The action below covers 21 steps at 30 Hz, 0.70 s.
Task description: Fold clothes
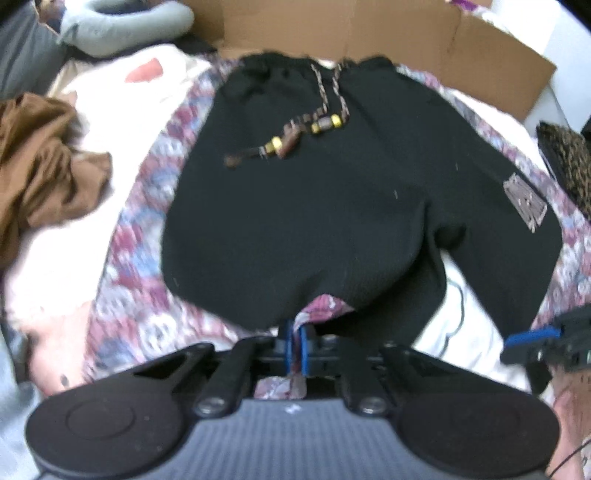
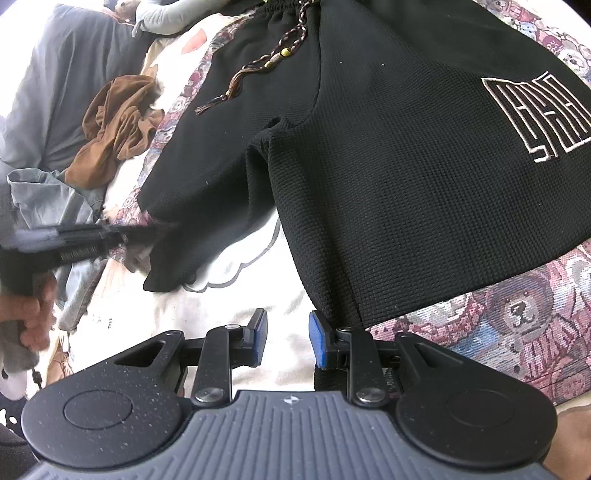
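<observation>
Black waffle-knit shorts (image 1: 314,206) lie flat on a bear-patterned blanket (image 1: 147,236), waistband far, with a beaded drawstring (image 1: 295,136) and a stitched logo (image 2: 539,114). My left gripper (image 1: 295,345) is shut at the near hem of one leg. A strip of patterned cloth shows between its blue pads; whether the black hem is caught too, I cannot tell. In the right wrist view the left gripper (image 2: 147,236) sits at that same hem. My right gripper (image 2: 288,336) is open at the other leg's hem corner, its right pad (image 2: 318,339) against the black edge, nothing between the pads.
A crumpled brown garment (image 2: 118,125) and a grey-blue garment (image 2: 55,199) lie left of the shorts. Flat cardboard (image 1: 369,33) stands behind the waistband, a grey neck pillow (image 1: 125,22) at far left, a leopard-print item (image 1: 565,162) at right. A hand (image 2: 33,317) holds the left gripper.
</observation>
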Motion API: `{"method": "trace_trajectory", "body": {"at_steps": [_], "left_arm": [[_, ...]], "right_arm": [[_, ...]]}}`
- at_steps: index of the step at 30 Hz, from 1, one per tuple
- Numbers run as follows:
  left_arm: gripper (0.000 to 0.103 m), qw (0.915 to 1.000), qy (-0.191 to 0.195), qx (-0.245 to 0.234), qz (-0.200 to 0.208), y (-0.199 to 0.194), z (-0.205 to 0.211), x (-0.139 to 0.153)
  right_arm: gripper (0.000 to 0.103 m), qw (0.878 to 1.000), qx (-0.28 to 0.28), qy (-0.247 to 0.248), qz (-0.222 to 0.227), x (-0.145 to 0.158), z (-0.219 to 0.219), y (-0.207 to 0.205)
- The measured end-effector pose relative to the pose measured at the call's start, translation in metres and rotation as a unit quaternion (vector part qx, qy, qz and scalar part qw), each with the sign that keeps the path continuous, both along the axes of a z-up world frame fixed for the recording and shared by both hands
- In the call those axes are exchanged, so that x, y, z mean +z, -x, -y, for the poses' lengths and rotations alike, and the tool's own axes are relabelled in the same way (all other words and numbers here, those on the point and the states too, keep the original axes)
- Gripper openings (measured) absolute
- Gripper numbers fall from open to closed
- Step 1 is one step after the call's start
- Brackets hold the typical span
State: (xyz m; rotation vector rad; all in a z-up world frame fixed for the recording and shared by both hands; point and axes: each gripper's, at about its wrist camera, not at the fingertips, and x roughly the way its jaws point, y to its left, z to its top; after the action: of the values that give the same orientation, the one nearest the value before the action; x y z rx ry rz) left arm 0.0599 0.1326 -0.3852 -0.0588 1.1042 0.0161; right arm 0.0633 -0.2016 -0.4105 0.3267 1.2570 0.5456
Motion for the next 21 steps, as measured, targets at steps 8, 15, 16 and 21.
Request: {"method": "trace_trajectory", "body": {"at_steps": [8,15,16,21], "left_arm": [[0.005,0.9995,-0.009,0.001,0.031,-0.033,-0.011,0.007],[0.005,0.9986,-0.023,-0.001,0.047,-0.053,-0.023,0.004],[0.005,0.9985,-0.025,0.000,0.048,-0.056,-0.025,0.003],[0.005,0.9983,-0.030,-0.003,0.050,-0.073,-0.032,-0.006]], "right_arm": [[0.031,1.000,0.002,-0.005,0.007,0.004,0.000,-0.003],[0.031,1.000,0.005,-0.005,0.013,0.008,-0.001,-0.006],[0.031,1.000,0.006,-0.005,0.014,0.008,-0.002,-0.006],[0.031,1.000,0.018,-0.006,0.022,0.014,-0.009,-0.011]]}}
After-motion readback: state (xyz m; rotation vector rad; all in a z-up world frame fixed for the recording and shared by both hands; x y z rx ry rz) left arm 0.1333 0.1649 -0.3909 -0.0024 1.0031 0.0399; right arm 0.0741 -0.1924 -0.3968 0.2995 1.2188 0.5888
